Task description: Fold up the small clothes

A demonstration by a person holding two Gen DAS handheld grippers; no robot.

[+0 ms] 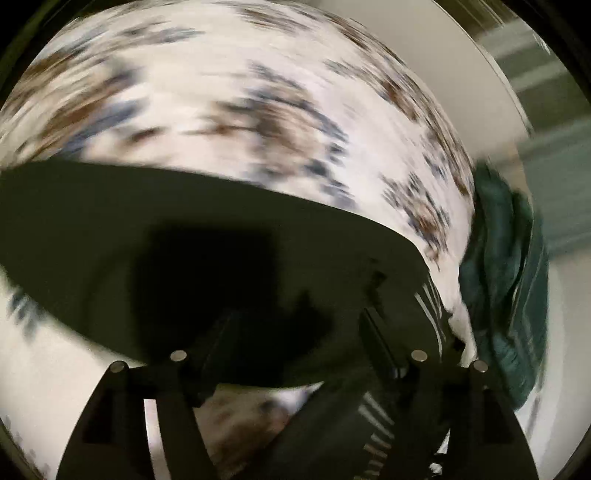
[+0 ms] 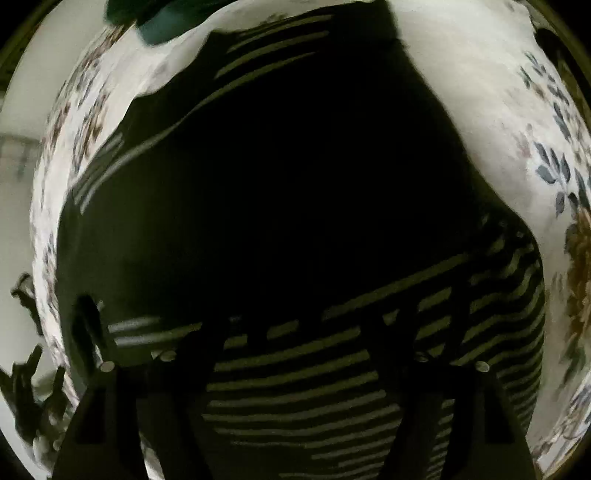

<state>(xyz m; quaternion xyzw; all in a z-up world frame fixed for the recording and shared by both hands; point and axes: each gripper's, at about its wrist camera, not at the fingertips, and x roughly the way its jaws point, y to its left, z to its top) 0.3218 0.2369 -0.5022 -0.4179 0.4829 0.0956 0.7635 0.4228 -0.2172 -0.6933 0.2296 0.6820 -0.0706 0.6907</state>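
Observation:
A dark garment with thin pale stripes [image 2: 295,373] lies on a white floral sheet [image 2: 480,92] and fills most of the right wrist view. The same dark garment [image 1: 184,240] spreads across the lower half of the left wrist view, which is blurred. My left gripper [image 1: 295,332] sits low over the garment, and dark cloth drapes over its fingers. My right gripper [image 2: 299,332] is close over the striped part, its fingers lost in the dark cloth. The fingertips of both are hidden.
A crumpled teal cloth [image 1: 506,280] lies at the right edge of the floral sheet [image 1: 240,92]; it also shows in the right wrist view [image 2: 162,18] at the top left. A dark jointed frame [image 2: 29,380] stands at the far left.

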